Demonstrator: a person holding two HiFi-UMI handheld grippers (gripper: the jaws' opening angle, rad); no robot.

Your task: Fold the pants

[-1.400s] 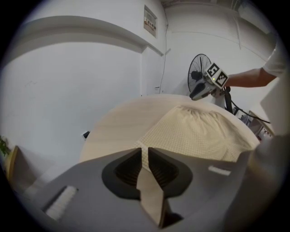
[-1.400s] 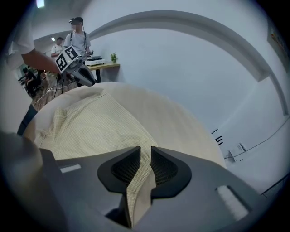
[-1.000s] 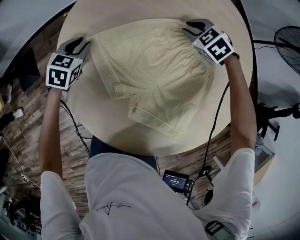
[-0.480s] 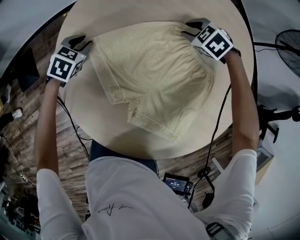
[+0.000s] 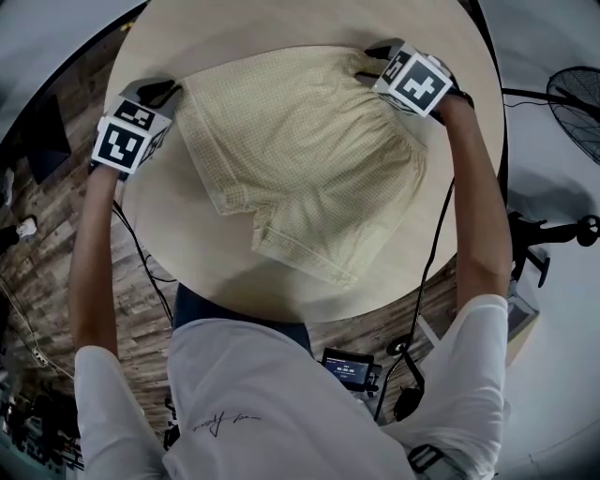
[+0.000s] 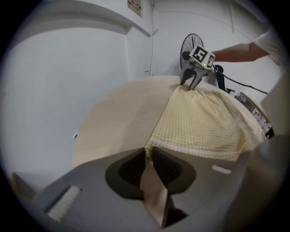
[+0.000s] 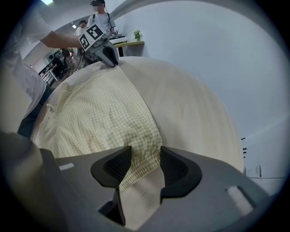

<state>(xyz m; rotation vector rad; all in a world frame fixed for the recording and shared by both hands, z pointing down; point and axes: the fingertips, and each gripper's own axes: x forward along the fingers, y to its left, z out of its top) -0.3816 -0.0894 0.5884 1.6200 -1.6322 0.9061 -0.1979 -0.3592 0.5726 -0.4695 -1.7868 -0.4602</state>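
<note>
Pale yellow checked pants point(image 5: 300, 159), short-legged, lie spread on the round wooden table point(image 5: 234, 272), legs toward the person. My left gripper point(image 5: 169, 89) is at their far left corner. In the left gripper view its jaws point(image 6: 148, 152) have just been closing and stand narrow, pinching the corner of the white-edged cloth point(image 6: 204, 122). My right gripper point(image 5: 370, 61) is at the far right corner. Its jaws point(image 7: 146, 154) have just been opening and stand wide, with the gathered edge of the cloth point(image 7: 99, 113) lying loose between them, the pads off it.
The table's far edge is just beyond both grippers. A standing fan point(image 5: 574, 89) is off to the right. A small device with a screen point(image 5: 349, 367) and cables lie on the wooden floor by the person. People stand far off point(image 7: 102, 13).
Both grippers have dropped a little toward the table with the pants' far corners. The right gripper has shifted slightly left. The pants lie a bit flatter.
</note>
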